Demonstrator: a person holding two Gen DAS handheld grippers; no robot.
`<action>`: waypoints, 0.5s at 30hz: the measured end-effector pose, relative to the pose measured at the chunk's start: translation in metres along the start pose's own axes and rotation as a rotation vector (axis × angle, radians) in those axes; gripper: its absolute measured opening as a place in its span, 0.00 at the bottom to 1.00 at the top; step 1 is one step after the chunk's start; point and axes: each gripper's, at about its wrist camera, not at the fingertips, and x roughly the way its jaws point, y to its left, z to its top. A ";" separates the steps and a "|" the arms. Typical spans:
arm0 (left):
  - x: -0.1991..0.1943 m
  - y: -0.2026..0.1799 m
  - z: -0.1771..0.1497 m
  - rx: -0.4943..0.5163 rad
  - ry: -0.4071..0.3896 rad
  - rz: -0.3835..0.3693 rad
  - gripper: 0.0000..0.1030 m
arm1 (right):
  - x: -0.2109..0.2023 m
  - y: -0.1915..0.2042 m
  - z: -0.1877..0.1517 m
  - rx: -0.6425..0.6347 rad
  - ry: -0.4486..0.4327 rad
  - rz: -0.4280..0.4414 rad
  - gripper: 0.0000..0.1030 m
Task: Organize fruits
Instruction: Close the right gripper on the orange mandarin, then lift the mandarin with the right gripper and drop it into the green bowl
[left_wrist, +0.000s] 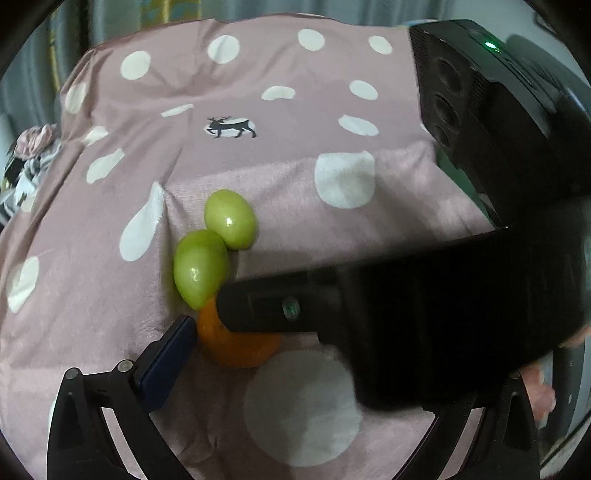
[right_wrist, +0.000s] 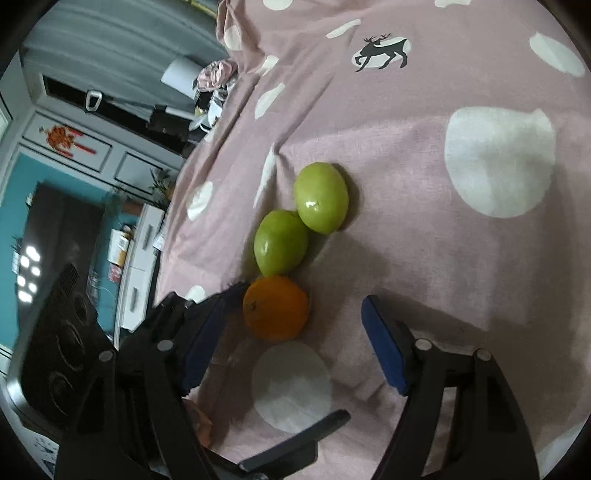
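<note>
An orange (right_wrist: 275, 306) lies on the pink dotted cloth (right_wrist: 424, 221). Two green fruits (right_wrist: 321, 197) (right_wrist: 280, 242) sit in a row just beyond it, the near one touching it. My right gripper (right_wrist: 299, 301) is open around the orange, whose left side is by the left pad (right_wrist: 205, 332); the right pad (right_wrist: 384, 347) stands well clear. In the left wrist view the orange (left_wrist: 236, 349) is half hidden under the right gripper's black finger (left_wrist: 280, 310). My left gripper (left_wrist: 295, 325) is open; its left pad (left_wrist: 173, 350) touches the orange and its right finger is hidden.
The cloth (left_wrist: 258, 92) bears a deer print (left_wrist: 231, 127) and folds into a ridge left of the fruits. Clutter (left_wrist: 26, 162) lies at the cloth's far left edge. A white cabinet (right_wrist: 142, 258) and teal wall stand past that edge. A hand (left_wrist: 539, 387) shows at lower right.
</note>
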 end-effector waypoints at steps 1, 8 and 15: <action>0.000 0.000 0.000 0.001 -0.001 0.006 0.98 | 0.002 -0.001 0.001 0.000 0.003 0.009 0.65; 0.005 0.017 0.000 -0.074 0.003 0.040 0.53 | 0.014 0.003 0.000 -0.034 0.039 0.018 0.44; 0.005 0.011 -0.003 -0.049 0.017 0.106 0.43 | 0.014 0.006 0.000 -0.055 0.014 0.042 0.35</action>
